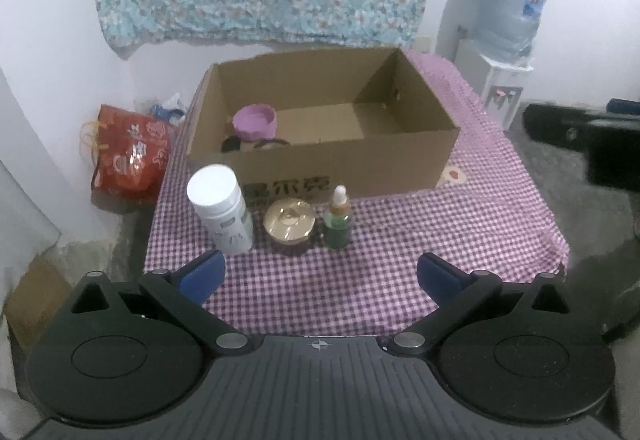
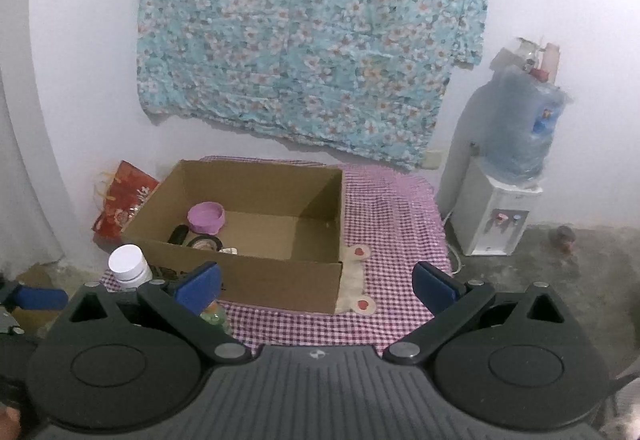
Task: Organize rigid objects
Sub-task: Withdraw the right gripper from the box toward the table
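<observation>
Three things stand in a row in front of the cardboard box, in the middle of the left wrist view: a white bottle, a gold-lidded jar and a small green dropper bottle. The left gripper hangs near them, above the checked tablecloth, with its blue fingers spread wide and nothing between them. The right gripper is also spread wide and empty, low in its own frame, facing the box's front wall.

The three things stand close together, so the main risk, as I judge it, is a wide finger knocking a neighbour while closing on one. The dropper bottle is narrow and tall and would tip easily; the jar, just beside it, could be pushed into it. The box's near wall also rises directly behind them, so a carried item lifted too low could catch its edge.

The left view shows all three things plainly. The right view shows only the white bottle's cap at lower left, the rest hidden behind its own finger, but it looks deeper into the box: a purple bowl and some dark items lie in the box's left end, with bare floor to the right.
</observation>
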Tool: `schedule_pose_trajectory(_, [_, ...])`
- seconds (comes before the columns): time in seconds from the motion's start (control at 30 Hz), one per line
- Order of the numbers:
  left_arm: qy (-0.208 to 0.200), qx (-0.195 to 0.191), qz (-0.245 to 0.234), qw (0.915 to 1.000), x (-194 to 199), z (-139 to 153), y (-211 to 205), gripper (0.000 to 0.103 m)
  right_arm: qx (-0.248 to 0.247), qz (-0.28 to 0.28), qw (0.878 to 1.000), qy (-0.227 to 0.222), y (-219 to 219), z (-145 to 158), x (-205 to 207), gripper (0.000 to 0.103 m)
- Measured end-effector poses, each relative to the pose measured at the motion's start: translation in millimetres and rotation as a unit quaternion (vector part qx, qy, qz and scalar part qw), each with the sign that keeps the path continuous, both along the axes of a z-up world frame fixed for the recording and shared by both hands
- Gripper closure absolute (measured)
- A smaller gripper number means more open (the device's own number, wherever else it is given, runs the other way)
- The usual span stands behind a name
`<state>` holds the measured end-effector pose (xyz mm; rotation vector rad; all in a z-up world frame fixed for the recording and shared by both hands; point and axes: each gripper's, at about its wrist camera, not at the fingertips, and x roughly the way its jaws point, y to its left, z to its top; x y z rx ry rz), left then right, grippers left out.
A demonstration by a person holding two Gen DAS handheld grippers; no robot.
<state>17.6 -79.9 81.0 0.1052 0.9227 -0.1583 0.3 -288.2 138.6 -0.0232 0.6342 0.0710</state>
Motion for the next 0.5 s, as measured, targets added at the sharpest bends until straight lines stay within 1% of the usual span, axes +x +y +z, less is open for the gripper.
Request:
schedule_pose_trajectory(0.07, [0.003,-0.004,0.003,1.0000,3.5,-4.8,3.2,0.000,0.015,-0.004,1.000,0.004,-4.6,-4.8,2.1,0.000])
schedule_pose_trajectory(0.2, [0.015,-0.037,0.014,0.9991,13.1,-14.7,13.3,0.000,0.049,-0.006,0.998,0.027,-17.6,-18.5,7.6,0.000])
schedule_pose_trajectory(0.27, [0.019,-0.045,0.022,0.9985,16.7,-20.6,16.6,0.000,0.074,-0.003,0.996,0.041,-24.5,-25.1,12.2,0.000])
schedule_pose_trajectory(0.37, [0.020,-0.041,0.025,0.9986,20.5,-29.9,19.1,0.000,0.108,0.004,0.992,0.063,-29.4,-35.9,22.3,0.000])
schedule_pose_trajectory(0.5, [0.014,-0.016,0.011,0.9997,26.5,-41.6,13.5,0.000,0.121,0.013,0.988,0.095,-24.3,-50.9,38.8,0.000])
